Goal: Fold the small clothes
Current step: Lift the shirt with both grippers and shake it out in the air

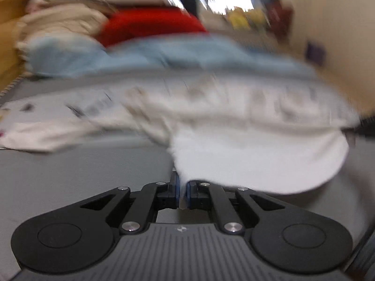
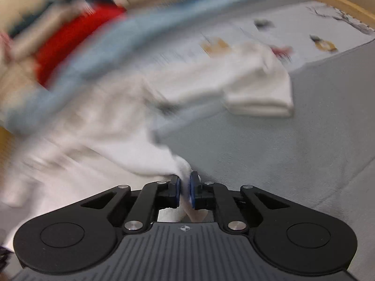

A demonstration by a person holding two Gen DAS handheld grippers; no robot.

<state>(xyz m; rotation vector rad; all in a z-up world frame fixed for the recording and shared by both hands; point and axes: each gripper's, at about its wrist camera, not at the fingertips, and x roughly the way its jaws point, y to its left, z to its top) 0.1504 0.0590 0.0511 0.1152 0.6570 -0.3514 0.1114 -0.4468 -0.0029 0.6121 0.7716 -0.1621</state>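
A white garment (image 1: 246, 140) with faint prints lies across the grey surface; both views are motion-blurred. My left gripper (image 1: 183, 193) is shut on its near edge, with white cloth pinched between the blue pads. In the right wrist view the same white garment (image 2: 105, 121) stretches to the left, and my right gripper (image 2: 185, 193) is shut on another part of its edge, with cloth bunched between the pads. One folded end of the white garment (image 2: 260, 93) lies flat ahead to the right.
A pale blue cloth (image 1: 164, 56), a red cloth (image 1: 152, 25) and beige clothes (image 1: 61, 25) are piled behind. A wooden edge (image 1: 7, 35) runs along the left. A printed grey sheet (image 2: 304, 30) covers the far part of the grey surface (image 2: 281, 152).
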